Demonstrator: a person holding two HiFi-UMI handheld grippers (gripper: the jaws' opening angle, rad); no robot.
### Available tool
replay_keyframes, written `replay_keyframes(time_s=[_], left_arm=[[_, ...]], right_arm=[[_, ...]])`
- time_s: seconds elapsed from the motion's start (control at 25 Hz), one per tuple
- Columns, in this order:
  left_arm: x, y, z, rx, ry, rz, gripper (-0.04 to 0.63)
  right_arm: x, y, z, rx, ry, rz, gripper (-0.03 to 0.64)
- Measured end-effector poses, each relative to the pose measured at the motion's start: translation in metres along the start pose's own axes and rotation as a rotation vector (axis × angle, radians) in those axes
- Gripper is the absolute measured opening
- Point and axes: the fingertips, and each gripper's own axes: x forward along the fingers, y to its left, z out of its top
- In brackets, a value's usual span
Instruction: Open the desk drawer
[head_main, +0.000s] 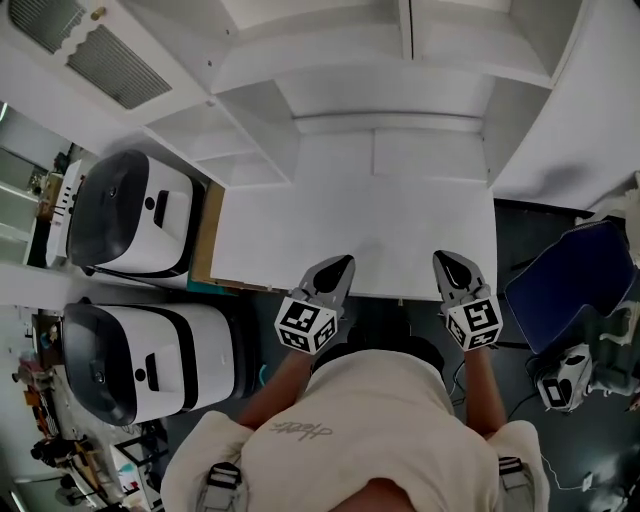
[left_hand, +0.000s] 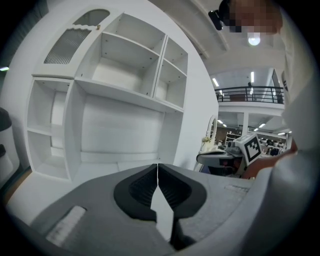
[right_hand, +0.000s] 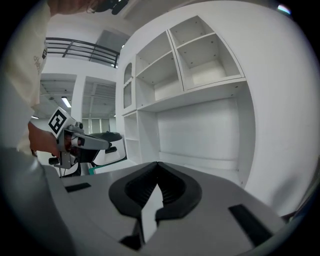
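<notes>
Over the near edge of the white desk (head_main: 350, 220) the person holds both tools side by side, well apart from each other, noses pointing toward the back of the desk. The left gripper (head_main: 338, 266) hovers above the front strip of the desk top, left of centre; its marker cube (head_main: 306, 326) sits just behind, off the edge. In the left gripper view its two dark ribbed pads (left_hand: 145, 187) meet at the tips, leaving only a thin slit lower down, and nothing lies between them. The right gripper (head_main: 450, 264) hangs over the same front strip near the desk's right corner. Its own view shows the jaws pressed together at the front in the same way, pads (right_hand: 172, 187) closed on nothing.

Neither tool touches the desk top as far as the head view shows. Behind the bare top rises a white shelf unit (head_main: 330, 100) with open compartments. The drawer cannot be made out in any view; only the top and its front edge show, the underside hidden below the grippers and the person's arms. Two white machines with dark domes (head_main: 135, 215) stand beside the desk's left end.
</notes>
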Motion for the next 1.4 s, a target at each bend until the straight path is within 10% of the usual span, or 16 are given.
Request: replay_keyframes(time_s=[1.4], left_arm=[[-0.037,0.018,-0.009,-0.008,-0.026,-0.009,0.017]], right_arm=[[0.016,0.058,-0.011,-0.087,0.078,0.049,0.067]])
